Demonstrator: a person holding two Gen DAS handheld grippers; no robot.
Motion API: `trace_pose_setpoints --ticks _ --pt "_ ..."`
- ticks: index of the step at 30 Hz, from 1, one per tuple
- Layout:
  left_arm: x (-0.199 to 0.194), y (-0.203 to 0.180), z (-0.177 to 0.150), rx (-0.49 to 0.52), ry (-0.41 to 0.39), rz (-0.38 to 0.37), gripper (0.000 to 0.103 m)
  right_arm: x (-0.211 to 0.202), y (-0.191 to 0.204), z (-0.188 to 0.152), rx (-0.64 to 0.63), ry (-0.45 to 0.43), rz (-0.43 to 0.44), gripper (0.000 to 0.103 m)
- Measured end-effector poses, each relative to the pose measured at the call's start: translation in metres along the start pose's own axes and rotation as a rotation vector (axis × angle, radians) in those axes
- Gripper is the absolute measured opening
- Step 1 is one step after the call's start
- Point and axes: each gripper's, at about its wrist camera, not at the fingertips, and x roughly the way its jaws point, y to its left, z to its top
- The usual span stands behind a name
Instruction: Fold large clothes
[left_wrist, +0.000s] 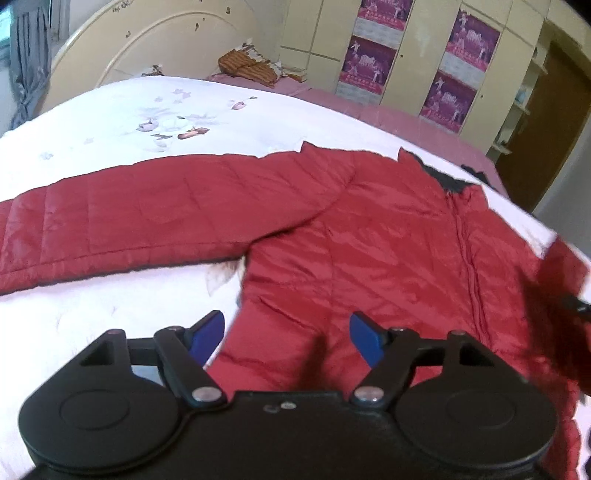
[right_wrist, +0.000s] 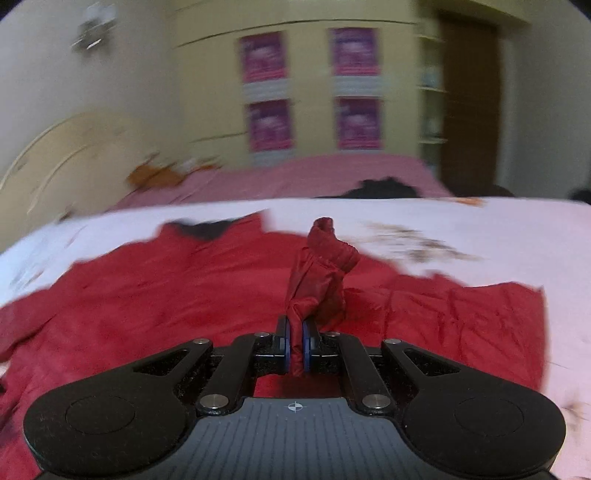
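Two grippers work over one red quilted jacket (left_wrist: 369, 221) spread front-up on a white floral bedspread (left_wrist: 147, 118). At left, its sleeve (left_wrist: 129, 221) stretches out flat. The left gripper (left_wrist: 287, 338) hovers above the hem, blue pads (left_wrist: 364, 338) parted with nothing between them. At right, the right gripper (right_wrist: 295, 345) is clenched on a bunched fold of jacket fabric (right_wrist: 321, 273), lifted above the body.

A home bedroom: bed (left_wrist: 110, 122), headboard (left_wrist: 155, 40), wardrobe (left_wrist: 417, 48).

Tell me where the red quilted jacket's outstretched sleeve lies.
In the left wrist view the red quilted jacket's outstretched sleeve runs leftward across the white floral bedspread, ahead of the open left tongs.
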Motion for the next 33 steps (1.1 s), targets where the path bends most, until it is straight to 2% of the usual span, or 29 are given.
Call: trace_pose_setpoints --ticks 1,4,10,12,13,14,15,16,17,18,19,20,22,24,28,30,32,33 --pt "0.0 0.004 0.001 -0.004 0.004 -0.014 0.062 0.005 0.014 -0.002 -0.032 0.01 0.022 0.006" --pt "0.0 0.017 0.007 -0.02 0.009 -0.049 0.056 0.026 0.058 -0.007 -0.094 0.041 0.089 0.006" --pt "0.003 0.036 0.017 -0.026 0.025 -0.105 0.056 0.067 0.121 -0.023 -0.184 0.125 0.202 0.006" --pt "0.004 0.037 0.02 -0.022 0.032 -0.116 0.06 0.073 0.138 -0.029 -0.189 0.15 0.186 0.007" --pt "0.004 0.037 0.021 -0.02 0.027 -0.114 0.072 0.071 0.145 -0.03 -0.2 0.143 0.173 0.008" --pt "0.003 0.037 0.023 -0.018 0.018 -0.11 0.087 0.067 0.147 -0.031 -0.209 0.135 0.169 0.029" --pt "0.003 0.035 0.024 -0.013 0.004 -0.114 0.087 0.064 0.146 -0.029 -0.2 0.119 0.176 0.048" --pt "0.004 0.033 0.026 -0.008 0.0 -0.127 0.086 0.057 0.143 -0.026 -0.186 0.087 0.174 0.077" --pt "0.006 0.029 0.028 -0.005 0.005 -0.143 0.083 0.049 0.139 -0.024 -0.182 0.051 0.177 0.078" --pt "0.01 0.024 0.03 -0.001 0.01 -0.161 0.081 0.042 0.134 -0.022 -0.181 0.044 0.184 0.078" --pt "0.013 0.018 0.031 0.005 0.012 -0.183 0.076 0.036 0.128 -0.02 -0.166 0.032 0.187 0.072" --pt "0.018 0.011 0.033 0.013 0.017 -0.204 0.074 0.032 0.121 -0.017 -0.144 0.022 0.189 0.048" --pt "0.028 -0.007 0.034 0.043 0.032 -0.248 0.071 0.029 0.099 -0.012 -0.069 0.033 0.139 0.029" --pt "0.043 -0.027 0.037 0.084 0.055 -0.275 0.062 0.023 0.071 -0.01 0.022 0.018 0.09 0.026" --pt "0.072 -0.056 0.042 0.13 0.085 -0.309 0.054 0.005 0.016 -0.01 0.128 -0.003 -0.045 0.026" --pt "0.09 -0.069 0.042 0.16 0.11 -0.284 0.043 -0.005 -0.009 -0.012 0.177 -0.006 -0.091 0.026" --pt "0.1 -0.078 0.041 0.181 0.105 -0.27 0.022 -0.02 -0.031 -0.013 0.218 -0.009 -0.127 0.026" --pt "0.102 -0.081 0.041 0.195 0.094 -0.266 0.019 -0.024 -0.041 -0.015 0.241 -0.008 -0.142 0.026"
